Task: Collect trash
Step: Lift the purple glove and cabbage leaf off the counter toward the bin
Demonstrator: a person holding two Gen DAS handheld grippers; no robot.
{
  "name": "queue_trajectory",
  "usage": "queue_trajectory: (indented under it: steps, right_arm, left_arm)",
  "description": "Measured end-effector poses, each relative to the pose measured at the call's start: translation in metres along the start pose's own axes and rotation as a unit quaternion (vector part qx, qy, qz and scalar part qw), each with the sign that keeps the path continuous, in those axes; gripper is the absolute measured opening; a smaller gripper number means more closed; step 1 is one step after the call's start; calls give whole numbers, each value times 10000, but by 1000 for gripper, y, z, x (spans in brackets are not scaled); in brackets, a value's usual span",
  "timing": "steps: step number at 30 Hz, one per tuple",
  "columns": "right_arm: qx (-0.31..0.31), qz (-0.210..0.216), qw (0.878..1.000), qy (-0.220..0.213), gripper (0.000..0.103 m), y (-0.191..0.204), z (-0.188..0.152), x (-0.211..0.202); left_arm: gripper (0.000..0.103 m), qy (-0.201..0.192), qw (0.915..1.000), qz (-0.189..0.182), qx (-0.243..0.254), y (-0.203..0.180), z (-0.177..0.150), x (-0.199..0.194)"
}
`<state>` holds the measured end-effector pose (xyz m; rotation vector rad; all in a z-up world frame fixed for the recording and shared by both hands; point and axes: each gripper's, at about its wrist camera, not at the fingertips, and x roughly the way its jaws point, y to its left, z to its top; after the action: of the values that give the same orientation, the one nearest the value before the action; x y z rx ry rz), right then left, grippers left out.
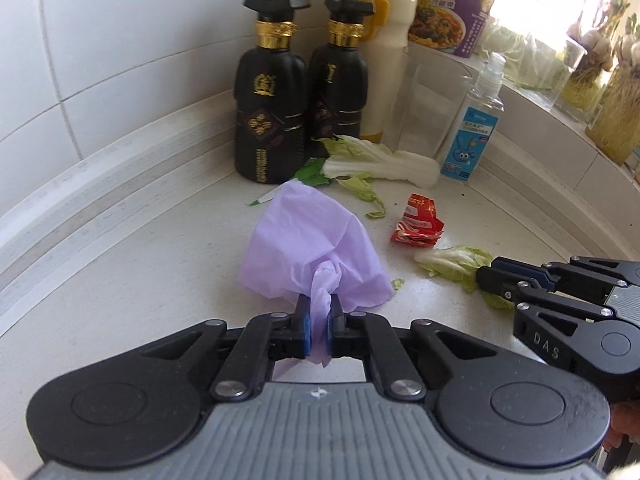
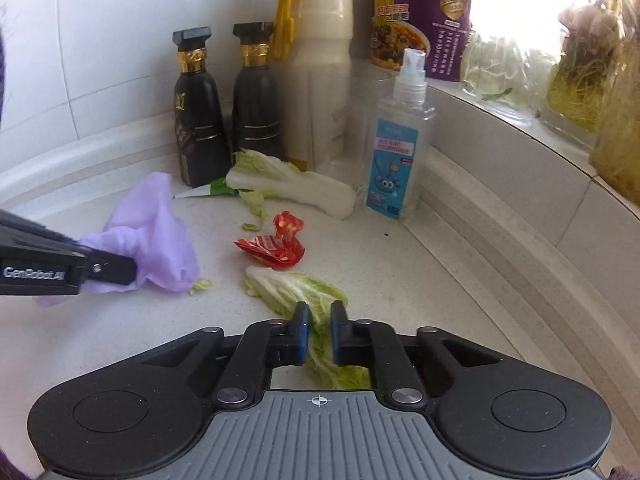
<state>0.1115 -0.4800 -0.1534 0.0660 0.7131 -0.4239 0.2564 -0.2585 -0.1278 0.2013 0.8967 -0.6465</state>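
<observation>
My left gripper (image 1: 318,312) is shut on a bunched edge of a purple plastic bag (image 1: 308,248) that lies on the white counter; the bag also shows in the right wrist view (image 2: 156,232). My right gripper (image 2: 319,320) is shut on a cabbage leaf (image 2: 296,292) lying on the counter, the leaf pinched between its narrow jaws; the leaf also shows in the left wrist view (image 1: 456,260). A crumpled red wrapper (image 2: 276,248) lies just beyond that leaf. A larger cabbage stalk (image 2: 288,184) and small leaf scraps (image 2: 252,204) lie near the bottles.
Two black bottles (image 1: 272,112) stand in the corner, with a tall white bottle (image 2: 320,72), a clear glass (image 1: 432,100) and a spray bottle (image 2: 400,144) beside them. A purple noodle cup (image 2: 420,20) and jars (image 1: 612,112) stand on the raised ledge at right.
</observation>
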Motion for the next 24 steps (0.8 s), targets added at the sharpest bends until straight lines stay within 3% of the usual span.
queue_trajectory:
  steps: [7,24]
  right_arm:
    - [541,278,9981,-24,1,-2,8,-17]
    - [973,573,9935,-153,0,24,18,-94]
  left_arm:
    - [5,77,9997,52,-236,15,-3,-21]
    - [5,111,9975,12,-692,40,-28,-94]
